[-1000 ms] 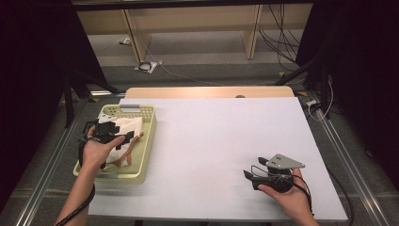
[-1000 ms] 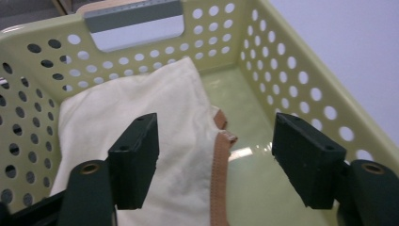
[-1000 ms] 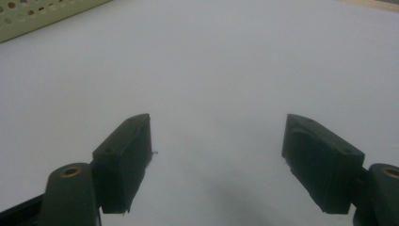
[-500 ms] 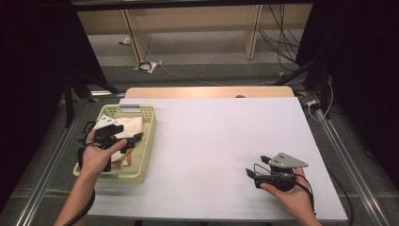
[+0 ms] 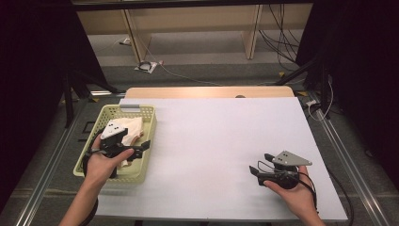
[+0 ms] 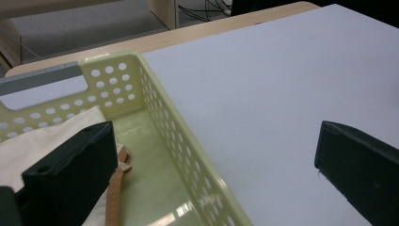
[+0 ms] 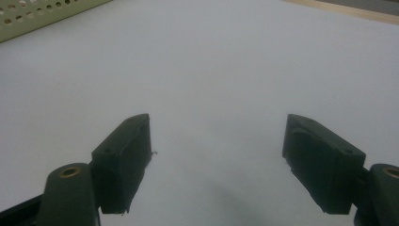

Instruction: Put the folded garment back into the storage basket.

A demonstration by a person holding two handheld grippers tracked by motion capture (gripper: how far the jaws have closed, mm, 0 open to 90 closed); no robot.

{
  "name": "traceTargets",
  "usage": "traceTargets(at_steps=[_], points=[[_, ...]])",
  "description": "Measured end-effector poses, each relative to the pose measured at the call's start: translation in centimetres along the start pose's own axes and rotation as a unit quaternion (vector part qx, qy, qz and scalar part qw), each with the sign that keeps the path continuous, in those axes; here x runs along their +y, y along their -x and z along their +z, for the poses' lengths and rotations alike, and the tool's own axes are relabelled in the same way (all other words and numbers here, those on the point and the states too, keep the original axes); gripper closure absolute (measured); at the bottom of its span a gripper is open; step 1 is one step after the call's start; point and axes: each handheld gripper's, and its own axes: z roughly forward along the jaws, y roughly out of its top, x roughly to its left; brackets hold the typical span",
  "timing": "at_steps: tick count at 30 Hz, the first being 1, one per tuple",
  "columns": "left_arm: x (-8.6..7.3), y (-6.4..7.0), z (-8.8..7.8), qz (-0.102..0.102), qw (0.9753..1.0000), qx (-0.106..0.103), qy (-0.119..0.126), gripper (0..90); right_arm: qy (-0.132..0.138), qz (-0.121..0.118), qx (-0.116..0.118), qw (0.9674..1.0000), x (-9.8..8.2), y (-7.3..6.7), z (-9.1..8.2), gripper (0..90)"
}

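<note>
A cream cloth bag (image 5: 131, 128) with a tan strap (image 6: 114, 188) is seen lying in the yellow-green basket (image 5: 147, 155) at the near left of the white desk (image 5: 216, 141). The bag is judged light, soft and floppy, so it would sag and drape when lifted; the strap or a bunched fold of cloth is judged the best place to be gripped, since flat fabric could slip between the pads. The left tool (image 5: 141, 149) is held over the basket's right wall, pointing right toward the desk, one jaw above the bag and the other above the bare desk; its jaws have just been opening and are spread wide, nothing gripped between them. The left forearm is brought in from the near edge, hand wrapped round the tool body. The right tool (image 5: 259, 165) is held low at the near right, pointing left, jaws released and wide, nothing between them
</note>
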Motion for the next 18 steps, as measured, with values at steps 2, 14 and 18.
traceTargets(at_steps=[2, 14, 18], points=[[-0.1, 0.4, -0.1, 0.004, 1.0000, -0.002, 0.003, 0.0, -0.002, 0.001, -0.002, 1.0000, 0.0, 0.1, -0.1, 25.2], [-1.2, 2.4, 0.3, 0.030, 0.9994, -0.018, 0.006, 0.0, 0.000, 0.005, -0.002, 1.0000, -0.1, 0.5, 0.0, 25.2], [-1.4, 2.9, 0.5, 0.035, 0.9990, -0.027, 0.009, 0.0, 0.000, 0.004, 0.000, 1.0000, -0.2, 0.5, 0.1, 25.2]])
